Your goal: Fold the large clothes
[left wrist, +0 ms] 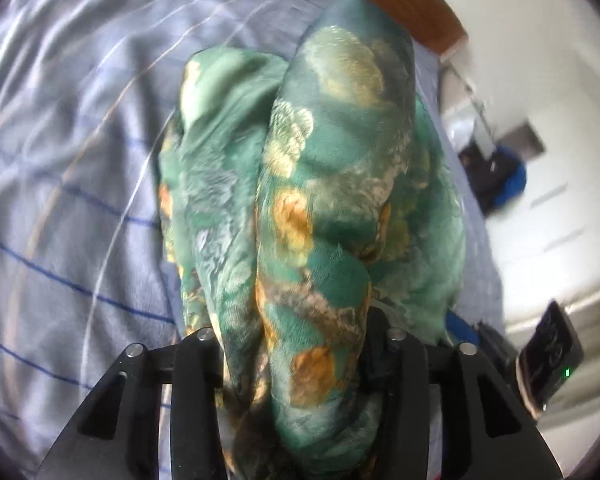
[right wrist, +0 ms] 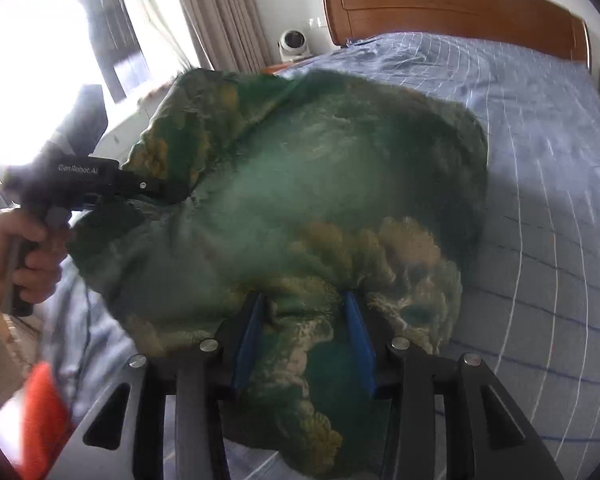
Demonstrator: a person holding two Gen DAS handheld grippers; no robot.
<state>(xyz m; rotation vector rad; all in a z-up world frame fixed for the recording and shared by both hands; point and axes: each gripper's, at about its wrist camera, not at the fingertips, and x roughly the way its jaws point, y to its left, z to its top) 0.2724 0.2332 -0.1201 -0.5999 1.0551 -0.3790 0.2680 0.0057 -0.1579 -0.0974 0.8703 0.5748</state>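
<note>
A large green garment with yellow and orange flower print (left wrist: 312,208) hangs bunched in thick folds over the bed. My left gripper (left wrist: 300,344) is shut on a fold of it; cloth hides the fingertips. In the right wrist view the same garment (right wrist: 300,184) spreads wide above the bed. My right gripper (right wrist: 306,320) with blue pads (right wrist: 248,344) is shut on its near edge. The left gripper (right wrist: 156,190) shows at the left in a hand, clamped on the garment's other edge.
The bed has a light blue checked sheet (right wrist: 540,200) and a brown wooden headboard (right wrist: 452,4). A white camera (right wrist: 294,44), curtains and a bright window (right wrist: 60,60) are at the back left. An orange object (right wrist: 40,412) lies low left. White floor and dark items (left wrist: 496,176) lie right of the bed.
</note>
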